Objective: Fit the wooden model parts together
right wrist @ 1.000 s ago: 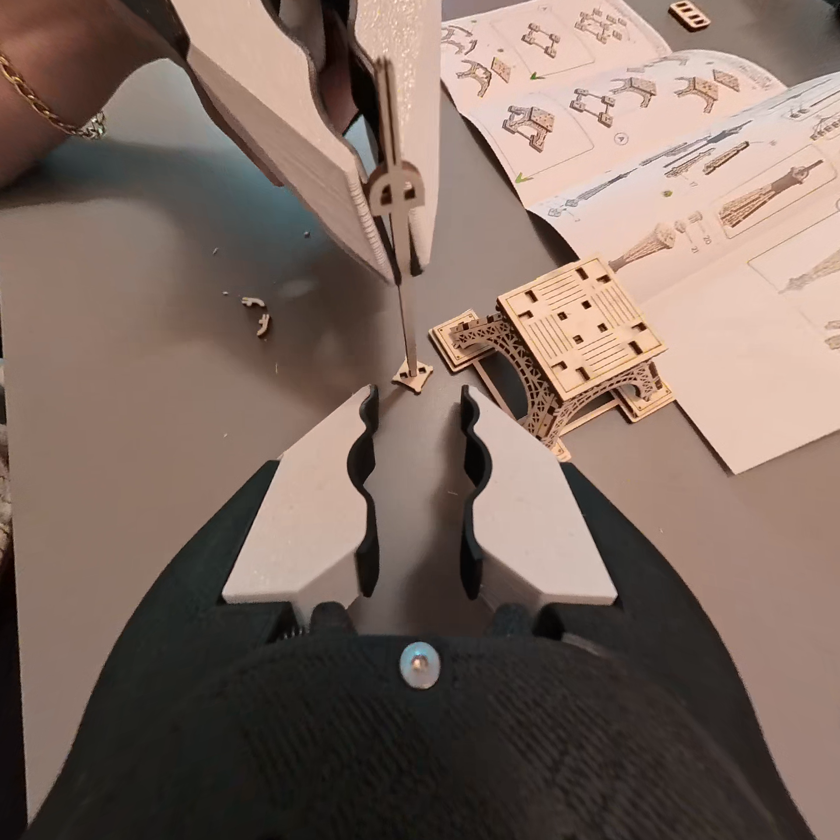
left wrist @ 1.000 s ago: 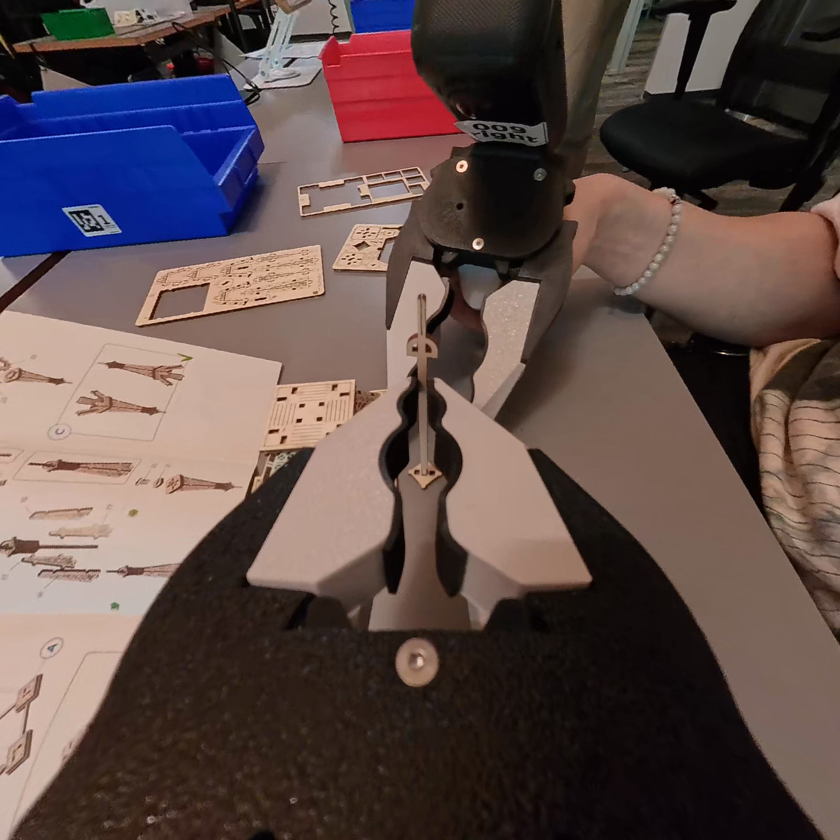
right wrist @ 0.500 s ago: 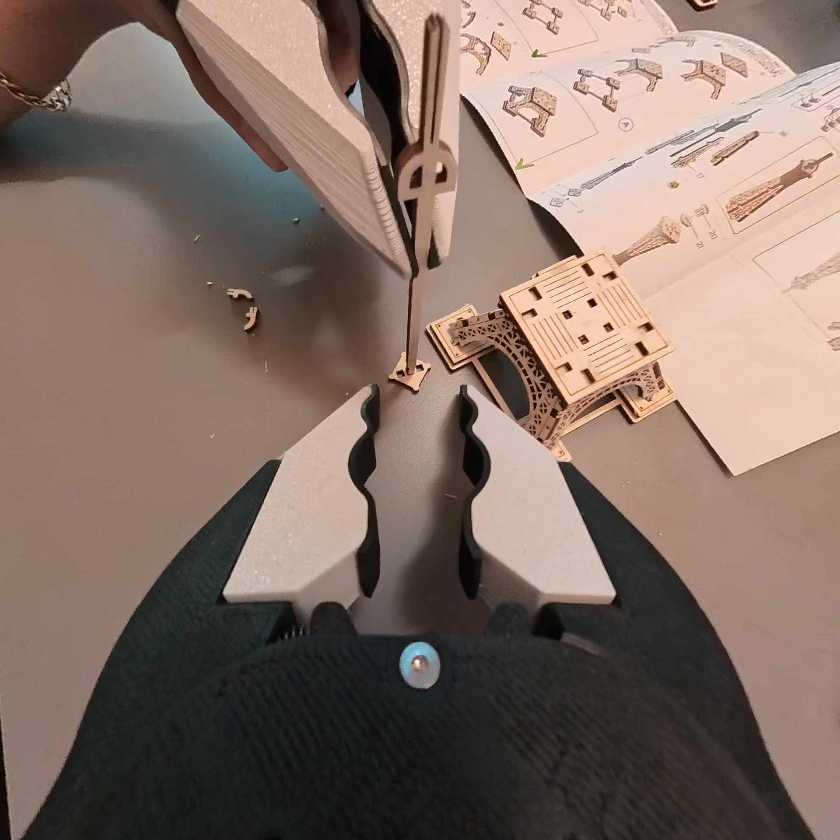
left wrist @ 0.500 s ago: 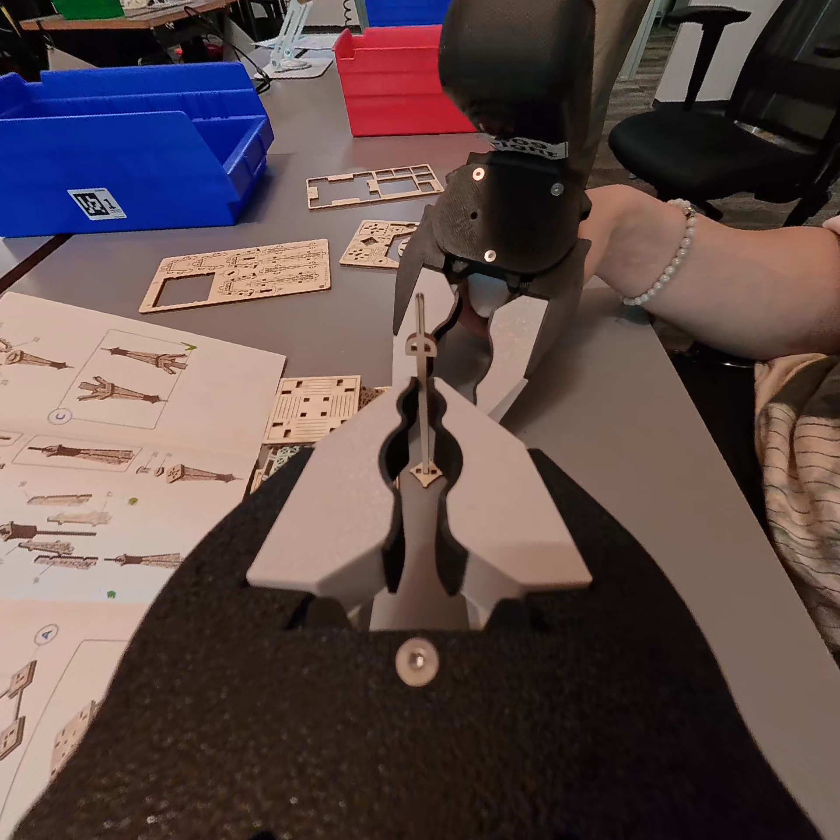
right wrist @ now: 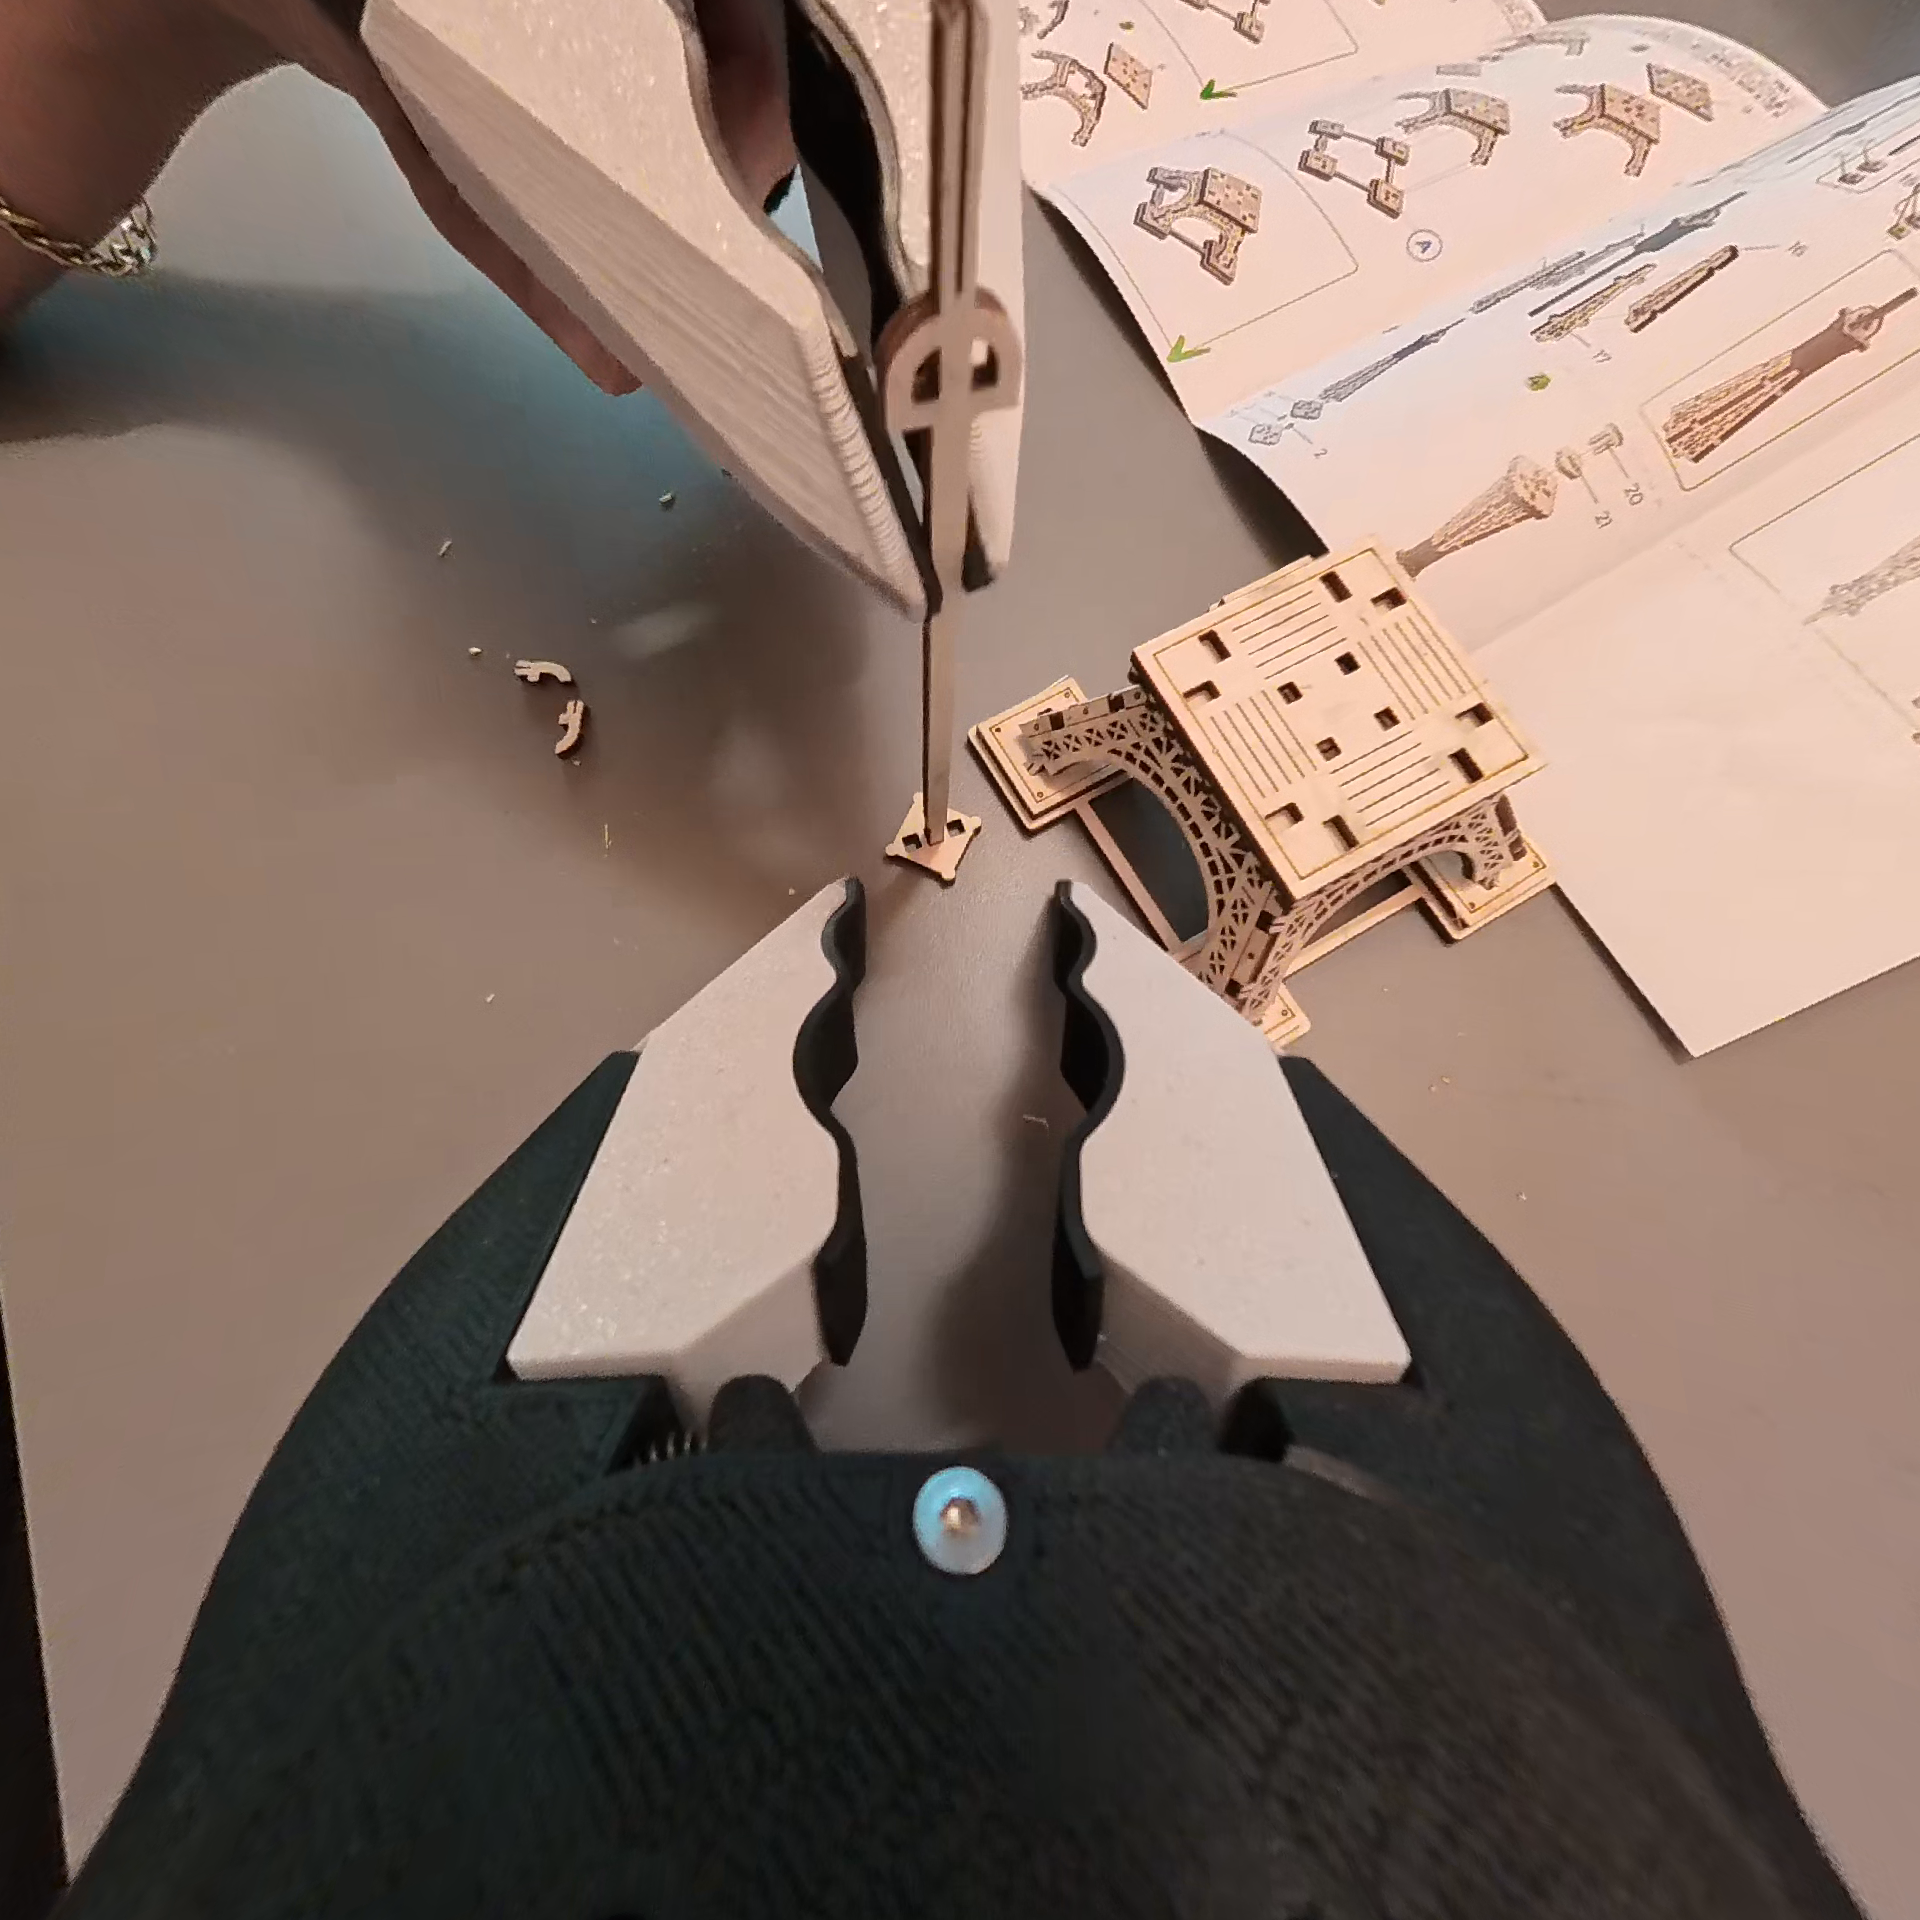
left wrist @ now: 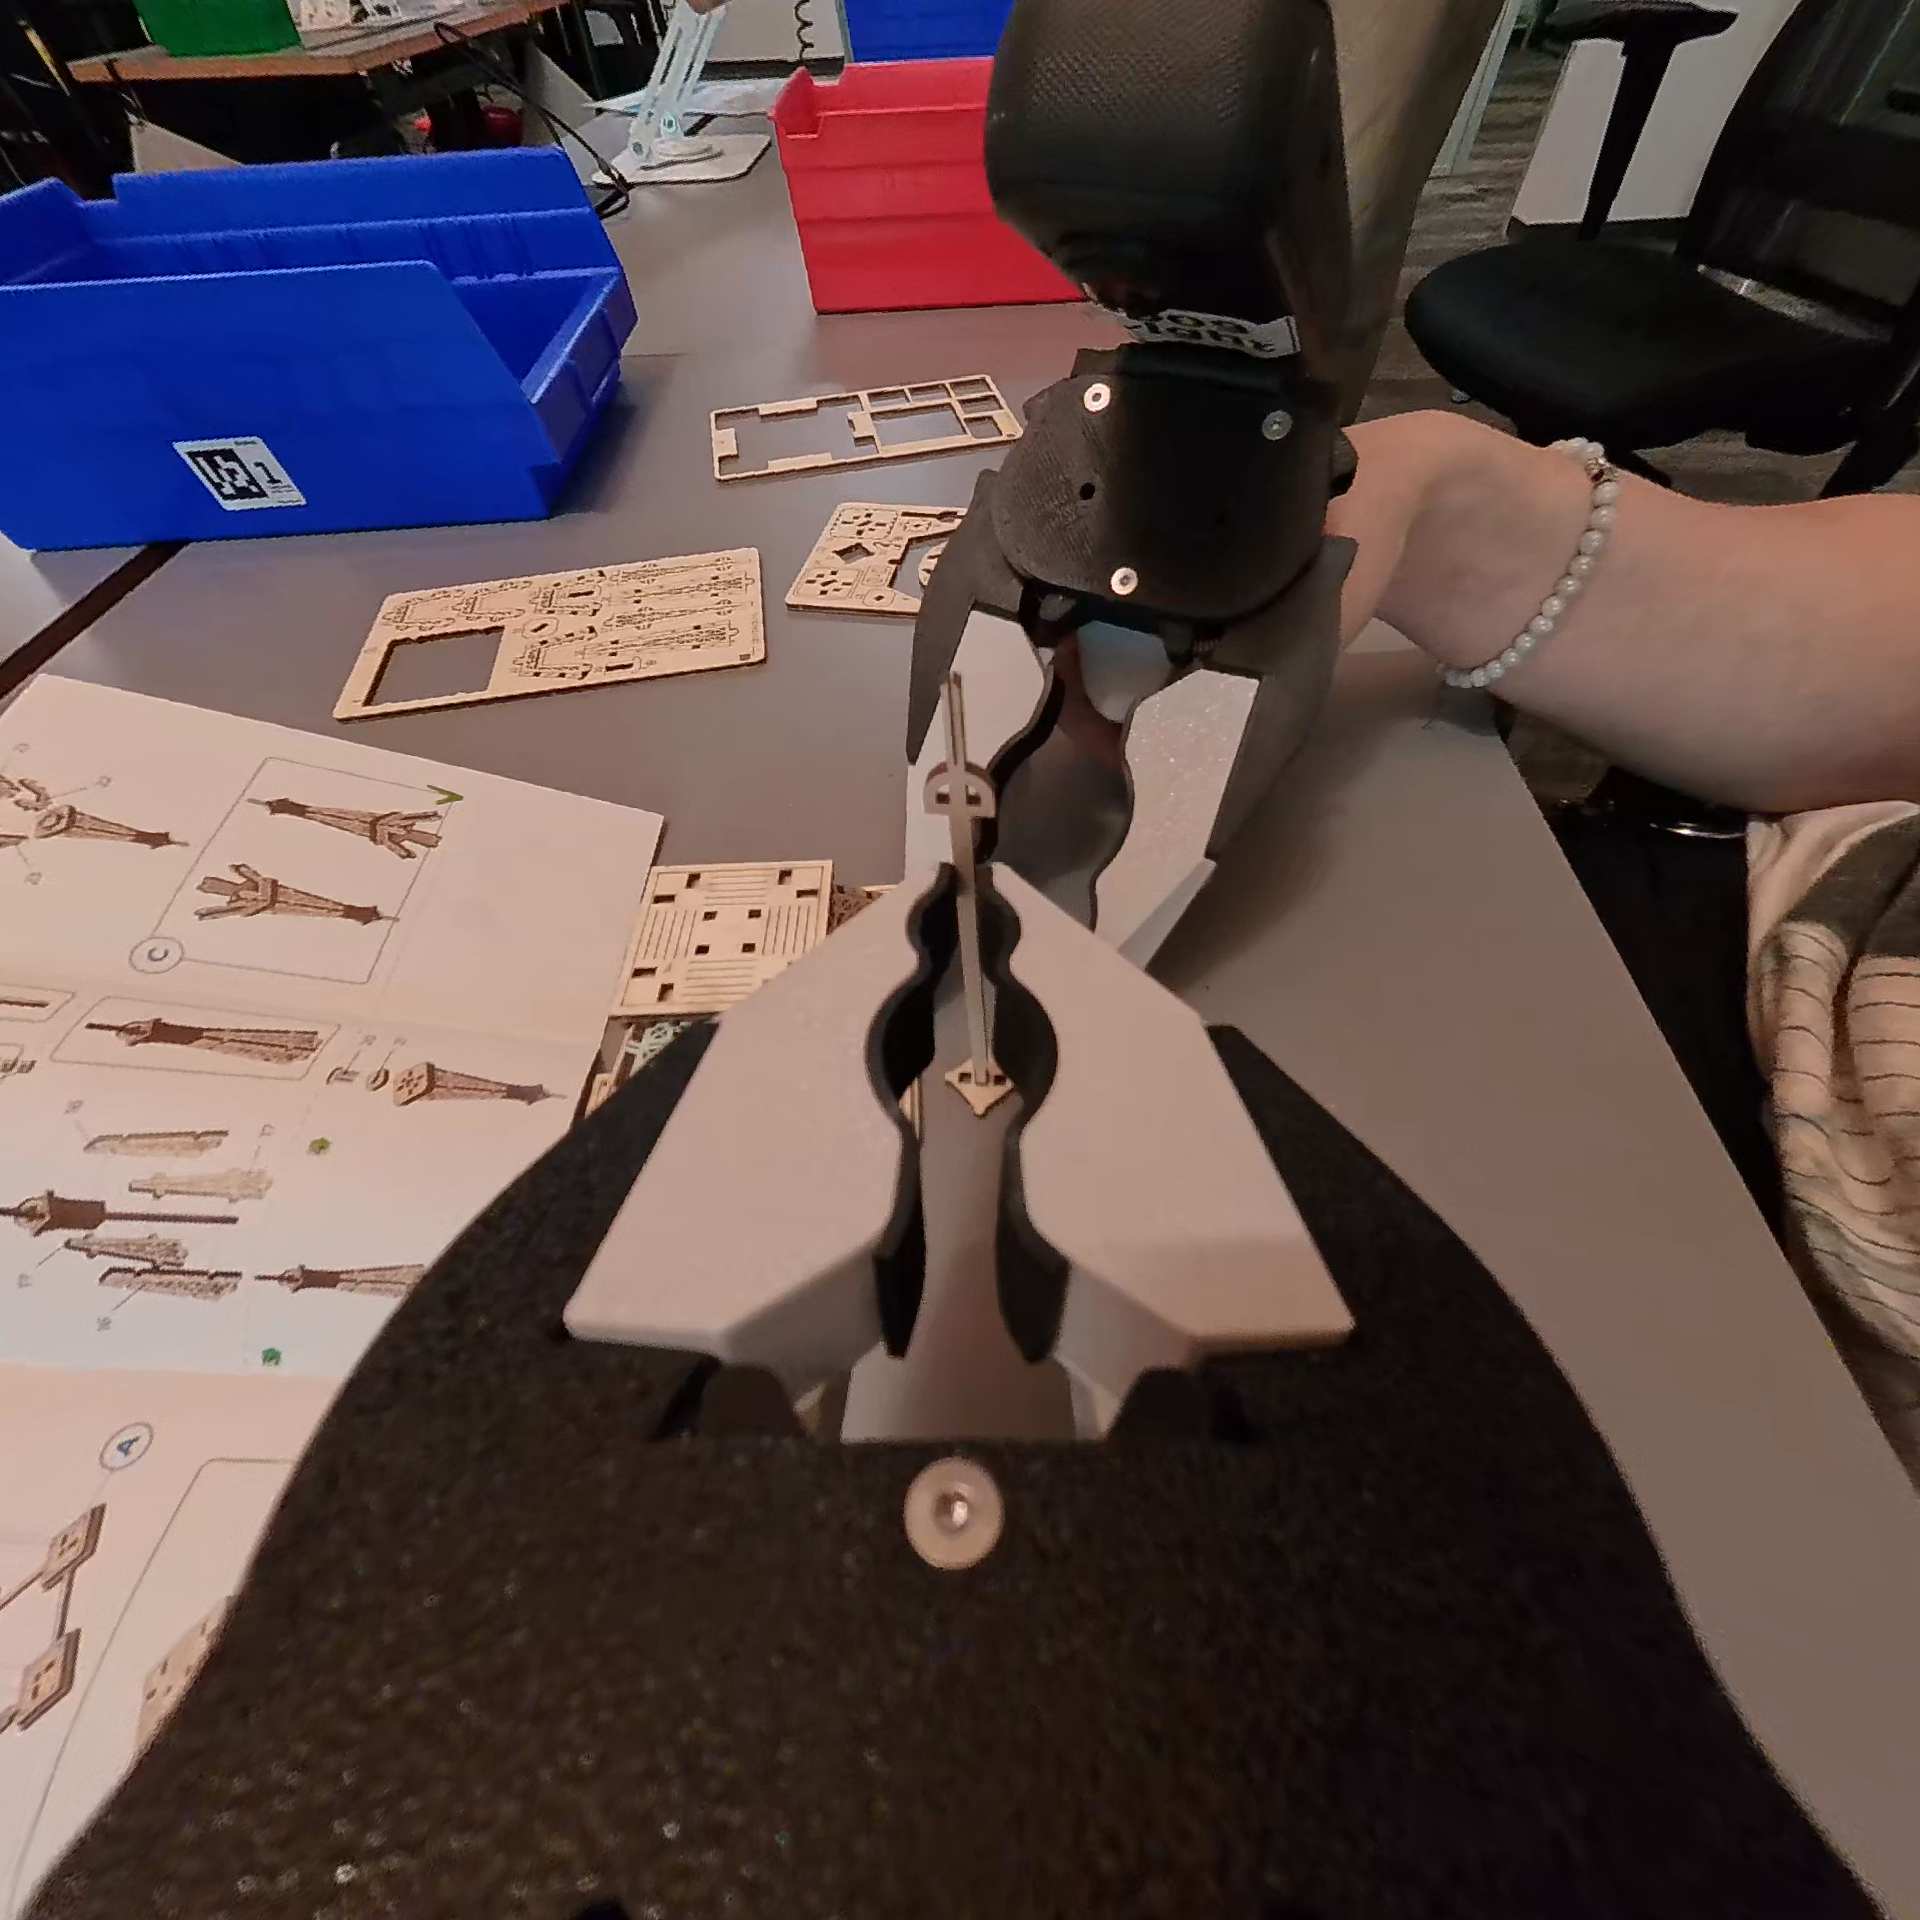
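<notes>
Spire standing upright in the left gripper (left wrist: 971, 904), right gripper (right wrist: 956, 904) waiting just beside its foot.

The left gripper is pinching the thin wooden spire (right wrist: 940, 665) mid-shaft, long axis vertical, its small square foot plate (right wrist: 933, 837) touching the grey table (right wrist: 312, 935). The right gripper is sitting empty, jaws parted, directly facing the plate. The wooden tower base (right wrist: 1309, 769) is lying tilted just right of it.

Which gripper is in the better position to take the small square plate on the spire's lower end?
Right. The right gripper is open, empty, its tips just short of the square plate. The left gripper is shut on the spire and must hold it.
</notes>
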Demonstrator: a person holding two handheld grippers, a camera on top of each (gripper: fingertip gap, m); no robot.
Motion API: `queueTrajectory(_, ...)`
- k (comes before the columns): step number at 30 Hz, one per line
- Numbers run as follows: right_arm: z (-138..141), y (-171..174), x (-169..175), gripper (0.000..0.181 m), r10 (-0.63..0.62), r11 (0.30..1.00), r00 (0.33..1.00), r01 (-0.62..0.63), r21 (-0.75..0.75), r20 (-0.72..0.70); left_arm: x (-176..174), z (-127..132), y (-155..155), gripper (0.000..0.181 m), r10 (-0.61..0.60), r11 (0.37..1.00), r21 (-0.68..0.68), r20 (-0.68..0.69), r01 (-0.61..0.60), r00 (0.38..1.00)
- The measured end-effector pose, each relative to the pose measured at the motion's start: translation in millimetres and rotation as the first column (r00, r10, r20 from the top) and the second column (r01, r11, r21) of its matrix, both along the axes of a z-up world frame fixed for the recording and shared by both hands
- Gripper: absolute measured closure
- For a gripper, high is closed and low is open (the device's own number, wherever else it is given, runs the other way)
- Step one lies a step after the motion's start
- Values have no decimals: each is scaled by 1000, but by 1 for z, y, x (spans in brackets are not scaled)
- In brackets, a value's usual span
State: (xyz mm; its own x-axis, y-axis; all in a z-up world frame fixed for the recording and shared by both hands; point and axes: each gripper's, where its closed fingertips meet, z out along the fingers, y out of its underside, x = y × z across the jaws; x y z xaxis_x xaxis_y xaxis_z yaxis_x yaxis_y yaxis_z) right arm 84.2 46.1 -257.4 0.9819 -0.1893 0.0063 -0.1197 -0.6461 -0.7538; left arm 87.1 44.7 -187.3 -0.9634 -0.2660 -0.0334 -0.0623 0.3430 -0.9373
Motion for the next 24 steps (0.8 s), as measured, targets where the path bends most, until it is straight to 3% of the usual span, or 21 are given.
queueTrajectory(11,0,-5,-2,127,-9,1000,1000,9,-1,1,-2,7,0,180,-19,999,-25,38,20,999)
queueTrajectory(24,0,-5,-1,129,-16,1000,1000,16,-3,15,4,17,5,180,23,995,-94,4,-23,1000)
